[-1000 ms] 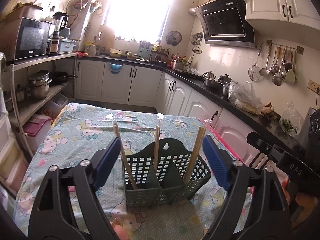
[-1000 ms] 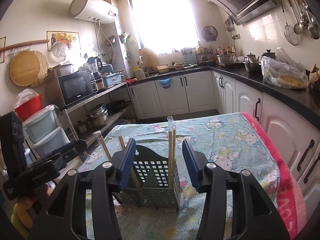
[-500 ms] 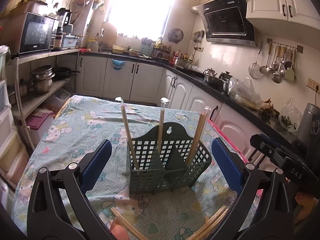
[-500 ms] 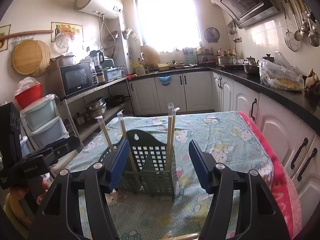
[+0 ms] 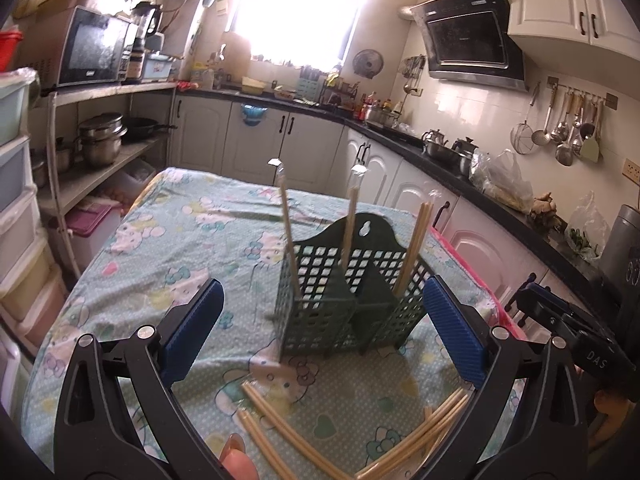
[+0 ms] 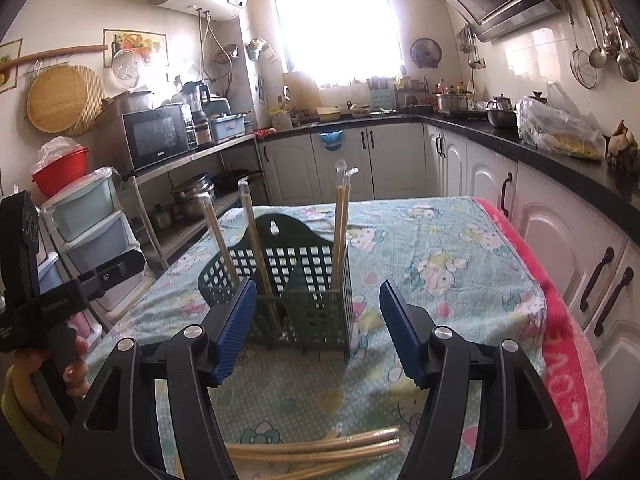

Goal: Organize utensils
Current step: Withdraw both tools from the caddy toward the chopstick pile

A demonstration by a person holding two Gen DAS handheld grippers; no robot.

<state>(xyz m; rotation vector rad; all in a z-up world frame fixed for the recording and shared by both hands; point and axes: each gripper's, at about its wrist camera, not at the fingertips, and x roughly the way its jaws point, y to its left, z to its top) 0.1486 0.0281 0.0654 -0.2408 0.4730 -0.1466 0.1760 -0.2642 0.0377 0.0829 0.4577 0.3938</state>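
A dark green slotted utensil basket (image 5: 320, 320) (image 6: 316, 312) stands on the table, with wrapped chopsticks upright in its compartments: one pair at the left (image 5: 289, 240), one in the middle (image 5: 349, 216), one at the right (image 5: 414, 248). More wrapped chopsticks (image 5: 276, 424) (image 6: 320, 446) lie loose on the cloth in front of it. My left gripper (image 5: 322, 286) hangs wide open, short of the basket, with nothing between its pads. My right gripper (image 6: 317, 286) is open too, empty, facing the basket from the other side.
The table wears a light blue cartoon cloth (image 5: 180, 240) with a pink towel edge (image 6: 568, 360) on the cabinet side. White cabinets and a black counter (image 6: 560, 164) run close along that side. Shelves and plastic drawers (image 6: 88, 216) stand on the other.
Both grippers drew back from the basket and sank a little, and their jaws spread wider. Loose chopsticks on the cloth came into view at the bottom of both views.
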